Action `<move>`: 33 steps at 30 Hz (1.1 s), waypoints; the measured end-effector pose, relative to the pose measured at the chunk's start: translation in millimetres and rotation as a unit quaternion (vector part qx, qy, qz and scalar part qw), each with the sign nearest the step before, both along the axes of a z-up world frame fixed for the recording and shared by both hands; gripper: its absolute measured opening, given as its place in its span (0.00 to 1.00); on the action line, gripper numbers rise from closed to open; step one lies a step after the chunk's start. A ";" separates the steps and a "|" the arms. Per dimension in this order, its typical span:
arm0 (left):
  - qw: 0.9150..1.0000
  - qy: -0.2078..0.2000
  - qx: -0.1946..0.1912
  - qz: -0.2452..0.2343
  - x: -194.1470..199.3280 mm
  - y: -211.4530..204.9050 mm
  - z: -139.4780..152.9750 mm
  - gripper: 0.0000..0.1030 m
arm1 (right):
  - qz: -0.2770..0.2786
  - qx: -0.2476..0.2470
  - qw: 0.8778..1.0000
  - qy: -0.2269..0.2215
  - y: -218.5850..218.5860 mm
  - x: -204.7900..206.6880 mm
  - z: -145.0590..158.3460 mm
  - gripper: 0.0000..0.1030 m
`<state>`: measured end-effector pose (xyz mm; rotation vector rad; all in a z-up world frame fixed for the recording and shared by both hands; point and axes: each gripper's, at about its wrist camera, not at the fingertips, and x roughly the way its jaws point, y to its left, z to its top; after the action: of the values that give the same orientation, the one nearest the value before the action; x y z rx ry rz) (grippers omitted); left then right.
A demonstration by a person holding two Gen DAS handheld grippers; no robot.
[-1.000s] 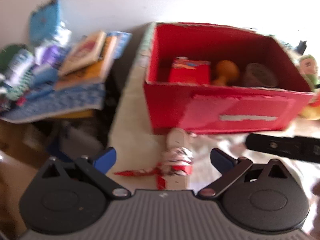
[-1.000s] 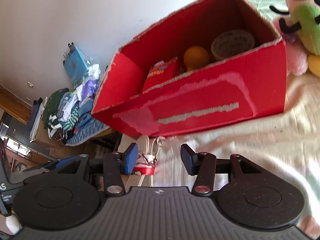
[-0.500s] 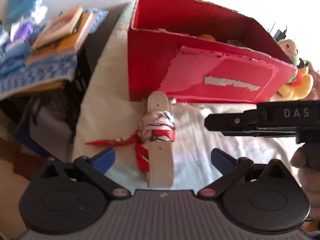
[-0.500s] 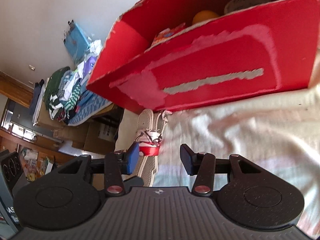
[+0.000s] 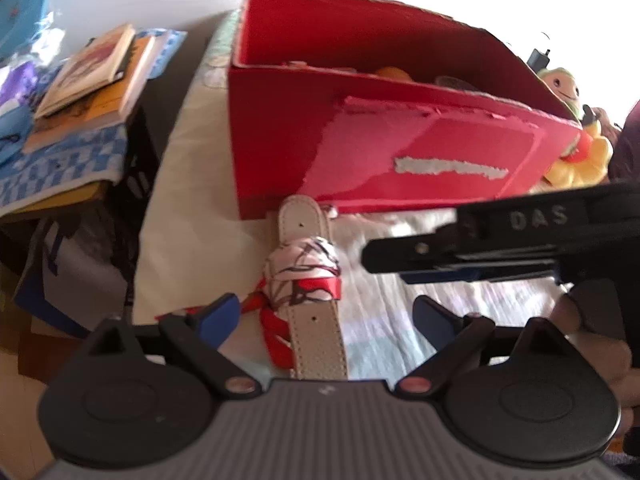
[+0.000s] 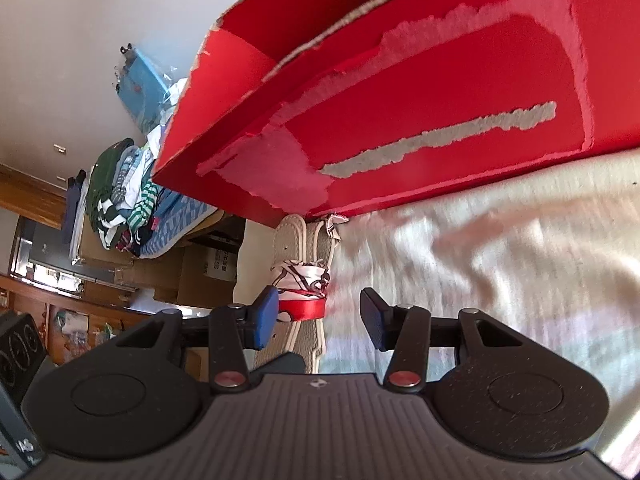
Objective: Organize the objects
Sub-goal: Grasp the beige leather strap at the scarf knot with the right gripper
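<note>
A cream leather belt (image 5: 310, 280) wrapped with a red and white scarf (image 5: 304, 270) lies on the light bedspread (image 5: 192, 216), its far end touching the front of a red cardboard box (image 5: 400, 152). My left gripper (image 5: 326, 314) is open, its jaws on either side of the belt just above it. My right gripper (image 6: 318, 316) is open and low, with the scarf knot (image 6: 302, 284) between its fingertips. The right gripper's body (image 5: 500, 240) crosses the right of the left wrist view. The box (image 6: 420, 92) holds an orange object (image 5: 394, 74).
A side table with stacked books (image 5: 92, 76) and a blue checked cloth stands left of the bed. Folded clothes (image 6: 124, 192) and cardboard boxes (image 6: 200, 272) lie beyond the bed's edge. A yellow-green plush toy (image 5: 576, 136) sits right of the red box.
Both grippers have come lower and closer to the belt; the red box now looms larger and its contents have mostly dropped from sight. The right gripper has moved in toward the scarf knot.
</note>
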<state>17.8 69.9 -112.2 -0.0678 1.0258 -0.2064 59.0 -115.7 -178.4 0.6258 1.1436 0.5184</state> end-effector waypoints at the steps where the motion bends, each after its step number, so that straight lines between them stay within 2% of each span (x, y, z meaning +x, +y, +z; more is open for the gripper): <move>1: 1.000 0.002 0.000 -0.004 0.8 -0.7 -1.2 0.88 | -0.001 0.001 1.000 0.002 1.1 0.8 -1.2 0.48; 4: 1.000 0.006 0.001 -0.011 4.4 -0.6 -4.4 0.84 | 0.002 0.005 1.000 0.007 5.5 3.0 -4.3 0.48; 9: 0.999 0.028 -0.013 -0.013 14.1 4.2 -11.4 0.83 | 0.003 0.001 1.000 0.009 13.0 8.6 -7.1 0.47; 11: 0.999 0.035 -0.012 -0.018 16.8 2.7 -13.7 0.79 | 0.001 0.001 1.000 0.011 14.0 11.9 -9.0 0.47; 13: 0.999 0.041 -0.010 -0.026 19.0 0.5 -16.3 0.71 | 0.000 0.000 1.000 0.011 15.2 14.4 -10.6 0.47; 15: 0.999 0.043 -0.007 -0.028 19.1 0.4 -17.7 0.70 | 0.000 -0.002 1.000 0.011 18.9 17.3 -11.9 0.47; 22: 0.998 0.051 -0.016 -0.027 23.2 9.2 -18.2 0.61 | 0.007 -0.004 1.000 0.013 30.3 23.6 -18.9 0.47; 29: 0.998 0.059 -0.019 -0.025 28.0 11.3 -19.3 0.58 | 0.026 -0.018 0.999 -0.005 38.3 25.3 -17.4 0.47; 33: 0.998 0.062 -0.008 -0.025 29.4 7.3 -19.3 0.58 | 0.043 -0.039 0.998 -0.019 44.1 24.8 -14.5 0.43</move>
<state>47.2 77.2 -131.5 -0.0697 1.1498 -0.2589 83.8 -71.6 -192.9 0.4991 1.1524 0.5534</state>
